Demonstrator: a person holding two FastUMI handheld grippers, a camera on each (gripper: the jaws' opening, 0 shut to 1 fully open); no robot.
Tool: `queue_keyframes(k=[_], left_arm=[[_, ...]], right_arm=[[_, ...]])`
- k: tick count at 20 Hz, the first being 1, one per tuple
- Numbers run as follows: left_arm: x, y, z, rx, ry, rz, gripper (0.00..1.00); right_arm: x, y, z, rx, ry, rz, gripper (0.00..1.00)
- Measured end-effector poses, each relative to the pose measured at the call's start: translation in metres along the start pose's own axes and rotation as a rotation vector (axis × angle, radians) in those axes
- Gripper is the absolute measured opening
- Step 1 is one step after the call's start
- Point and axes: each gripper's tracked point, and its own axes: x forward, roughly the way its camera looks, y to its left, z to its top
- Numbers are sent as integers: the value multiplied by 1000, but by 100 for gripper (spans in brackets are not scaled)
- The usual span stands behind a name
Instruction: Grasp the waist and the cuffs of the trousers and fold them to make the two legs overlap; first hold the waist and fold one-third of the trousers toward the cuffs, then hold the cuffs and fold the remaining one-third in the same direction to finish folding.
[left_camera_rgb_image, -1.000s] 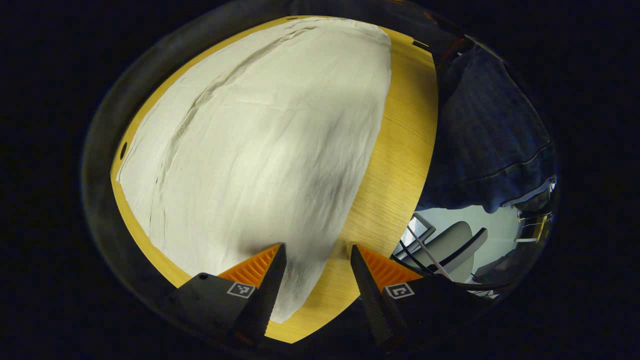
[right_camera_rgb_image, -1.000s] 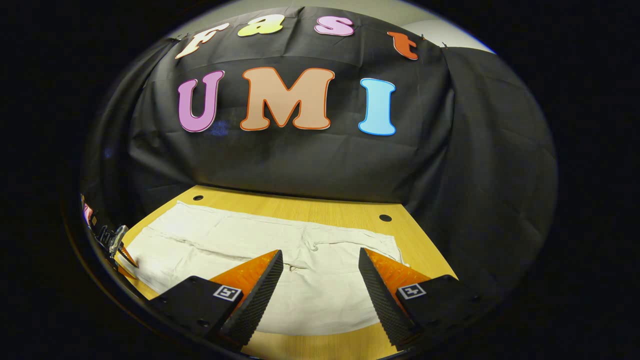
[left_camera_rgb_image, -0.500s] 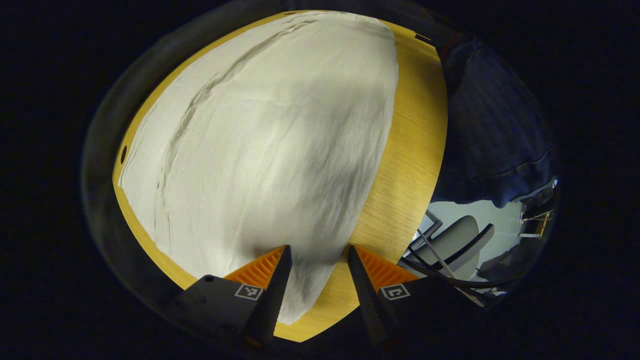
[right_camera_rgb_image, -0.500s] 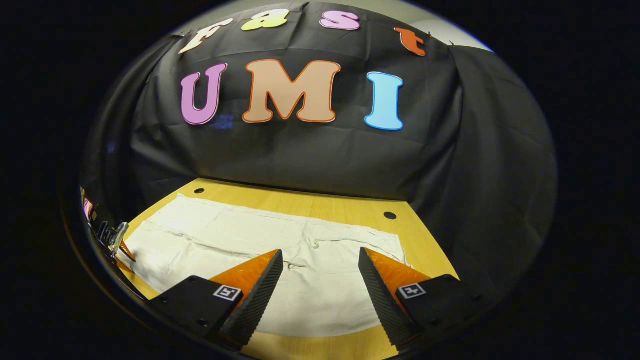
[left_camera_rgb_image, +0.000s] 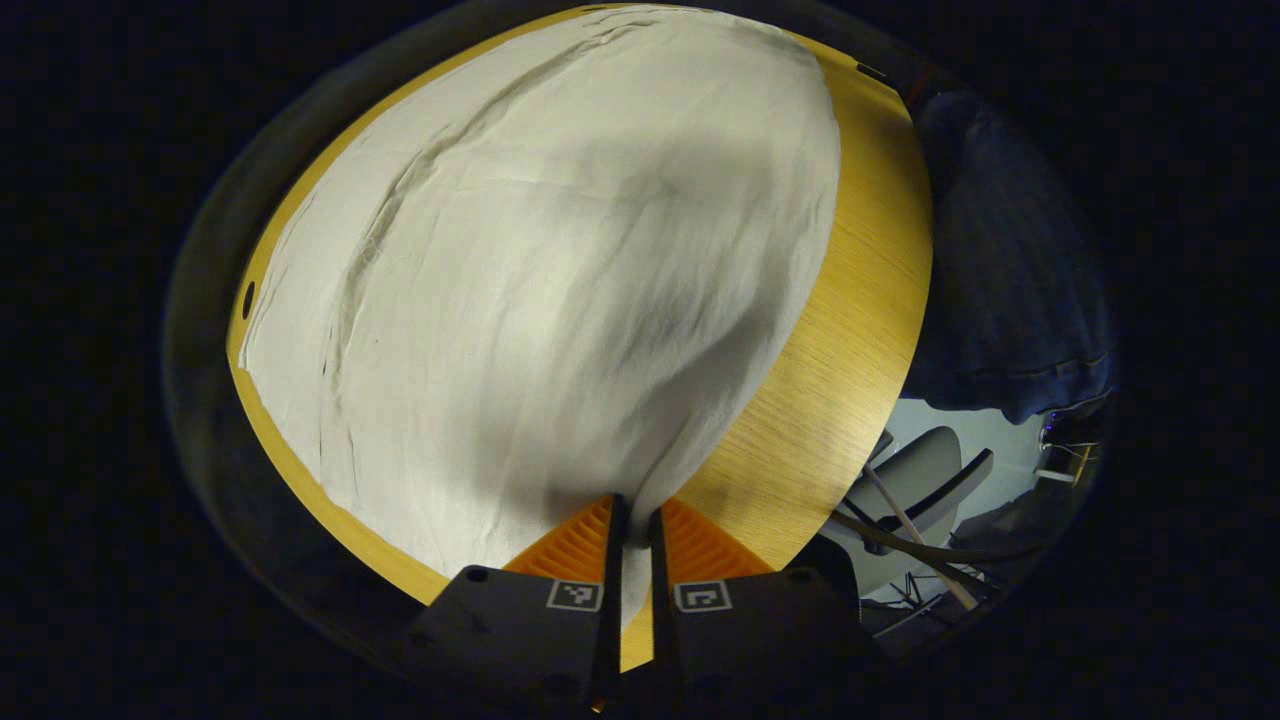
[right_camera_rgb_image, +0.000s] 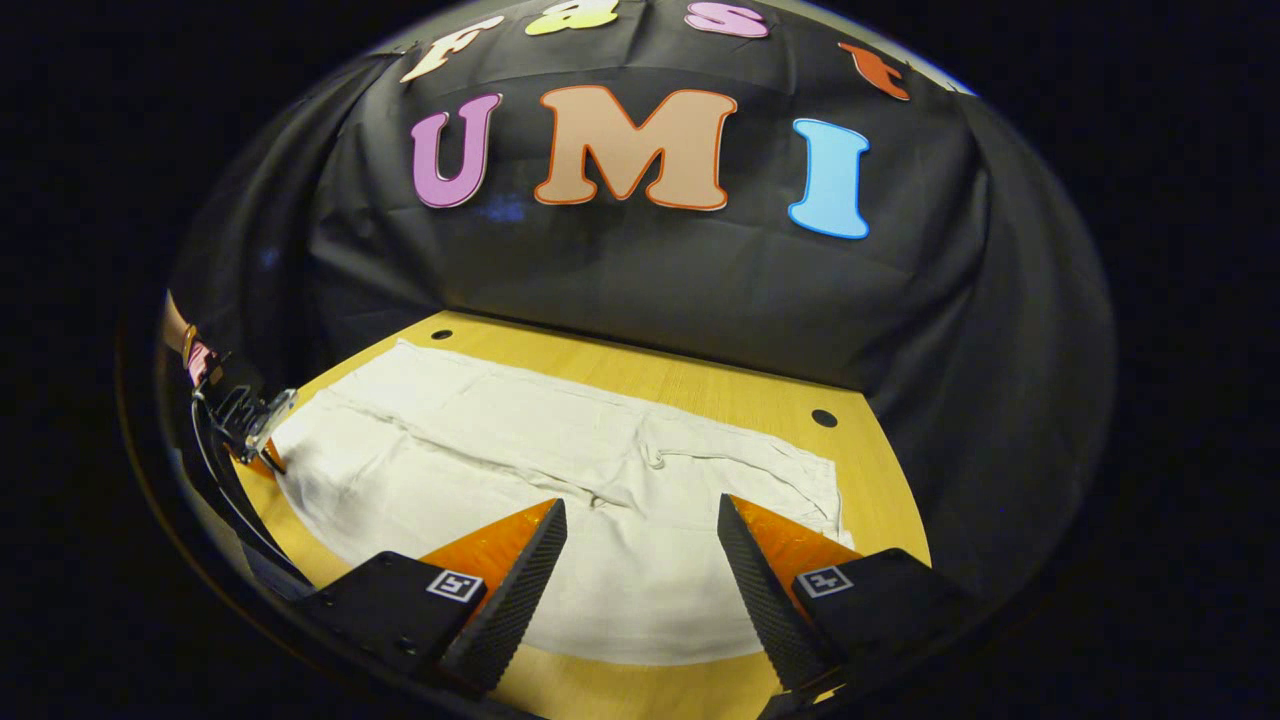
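Observation:
Pale cream trousers lie spread flat on the wooden table. My left gripper is shut on the near corner of the cloth at the cuff end, and the fabric pulls up into its fingers. In the right gripper view the trousers stretch across the table, waist end on the right with a drawstring. My right gripper stands open just above the near edge of the cloth, close to the waist end, holding nothing. The left gripper shows far off at the cuff end.
The black booth wall closes off the back and right of the table. A person in a dark blue garment stands at the table's front edge. An office chair sits beyond that edge. Small holes mark the tabletop's far corners.
My left gripper went from open to shut, pinching the cuff corner of the trousers. The right gripper stayed open and shifted slightly over the cloth.

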Motion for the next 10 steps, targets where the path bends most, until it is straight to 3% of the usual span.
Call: queue_keyframes(k=[2, 10], left_arm=[[0, 0, 1, -1, 2, 1, 0], [0, 1, -1, 14, 14, -3, 0]], right_arm=[[1, 1, -13, -71, 37, 35, 97], [2, 6, -110, -395, 291, 265, 99]])
